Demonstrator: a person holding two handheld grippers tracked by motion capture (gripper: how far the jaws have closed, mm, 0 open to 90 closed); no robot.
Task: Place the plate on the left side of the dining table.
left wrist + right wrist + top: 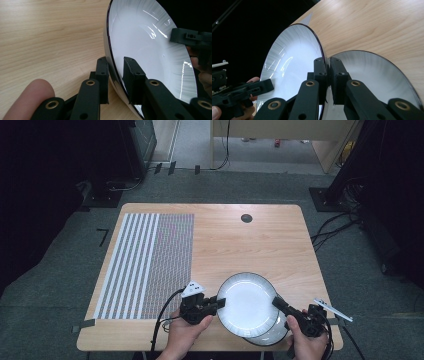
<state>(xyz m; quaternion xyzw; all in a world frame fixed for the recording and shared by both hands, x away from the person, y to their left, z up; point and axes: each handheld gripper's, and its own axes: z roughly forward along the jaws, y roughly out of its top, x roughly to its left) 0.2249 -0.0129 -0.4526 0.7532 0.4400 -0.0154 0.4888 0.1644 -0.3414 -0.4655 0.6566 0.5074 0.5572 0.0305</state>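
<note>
The upper white round plate with a thin dark rim (248, 302) sits near the front edge of the pale wooden bench (240, 240), lifted off a second white plate of the same kind (272, 332) beneath it; the left gripper (219, 303) pinches the upper plate's left rim, its jaws narrowed onto the thin edge with one jaw inside the bowl and one under it; the right gripper (276, 302) clamps the opposite rim the same way, jaws almost together on the edge; a striped woven placemat (147, 265) lies well apart on the left.

To do the lift well, I judge both hands should rise evenly so the rim does not twist out of either grip, and the plate should clear the lower one before it travels sideways.

The plate is round, so it has no long axis; its open face points up and tips slightly, and the line between the two grips runs across the bench, left to right.
</note>
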